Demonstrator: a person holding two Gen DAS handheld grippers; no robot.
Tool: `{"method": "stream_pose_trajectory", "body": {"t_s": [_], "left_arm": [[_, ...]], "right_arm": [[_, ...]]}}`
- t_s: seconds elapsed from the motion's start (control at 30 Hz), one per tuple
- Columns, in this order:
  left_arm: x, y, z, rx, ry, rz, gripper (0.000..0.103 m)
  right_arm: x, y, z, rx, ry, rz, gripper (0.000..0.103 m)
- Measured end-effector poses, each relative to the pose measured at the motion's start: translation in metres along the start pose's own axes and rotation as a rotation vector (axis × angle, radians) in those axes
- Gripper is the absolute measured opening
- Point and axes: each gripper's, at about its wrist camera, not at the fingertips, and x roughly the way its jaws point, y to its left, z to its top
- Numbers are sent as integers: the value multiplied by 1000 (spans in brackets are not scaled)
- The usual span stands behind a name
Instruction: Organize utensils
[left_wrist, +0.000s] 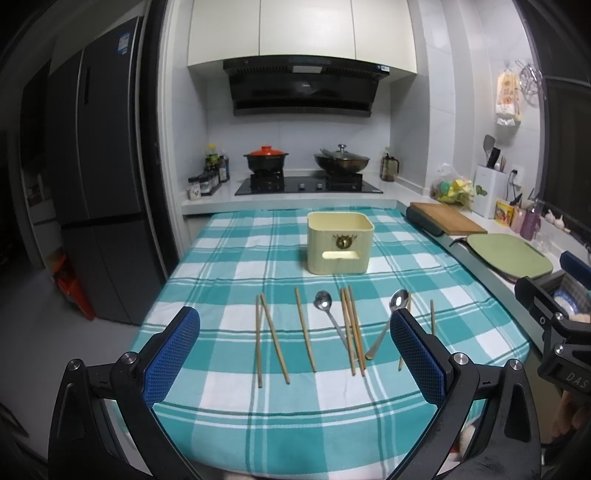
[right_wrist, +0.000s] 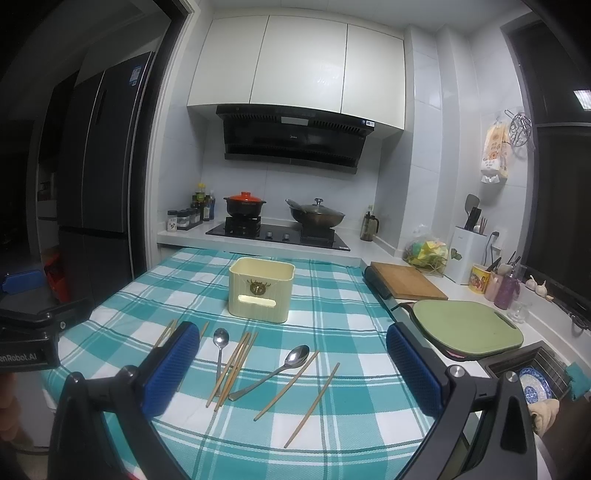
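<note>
Wooden chopsticks (left_wrist: 304, 328) and steel spoons (right_wrist: 271, 373) before the cream plastic holder (left_wrist: 340, 242) are best gripped mid-shaft; both claws, left (left_wrist: 295, 354) and right (right_wrist: 293, 369), are spread wide, empty.

Table under teal-and-white checked cloth (left_wrist: 236, 266); on it, upright cream container (left_wrist: 339, 243) toward the back, wooden chopsticks (left_wrist: 305, 329) and two metal spoons (left_wrist: 324, 301) scattered nearer.

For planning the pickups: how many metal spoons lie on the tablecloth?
2. One spoon lies left of the bundled chopsticks; the other spoon lies right of them. None seems hidden.
</note>
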Motion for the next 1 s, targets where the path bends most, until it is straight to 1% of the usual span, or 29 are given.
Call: {"method": "stream_pose_trajectory", "body": {"t_s": [0.3, 0.5, 0.77, 0.9, 1.0], "left_arm": [[3, 0, 1, -1, 8, -2, 102], [16, 0, 3, -4, 28, -4, 102], [48, 3, 0, 5, 85, -24, 102], [68, 9, -3, 14, 125, -28, 102], [86, 20, -6, -5, 164, -58, 102]], "right_arm": [[-2, -1, 0, -2, 5, -3, 103], [6, -1, 1, -1, 22, -5, 103], [25, -9, -3, 21, 57, -34, 103], [35, -15, -7, 47, 72, -15, 103], [46, -22, -12, 70, 97, -22, 103]]}}
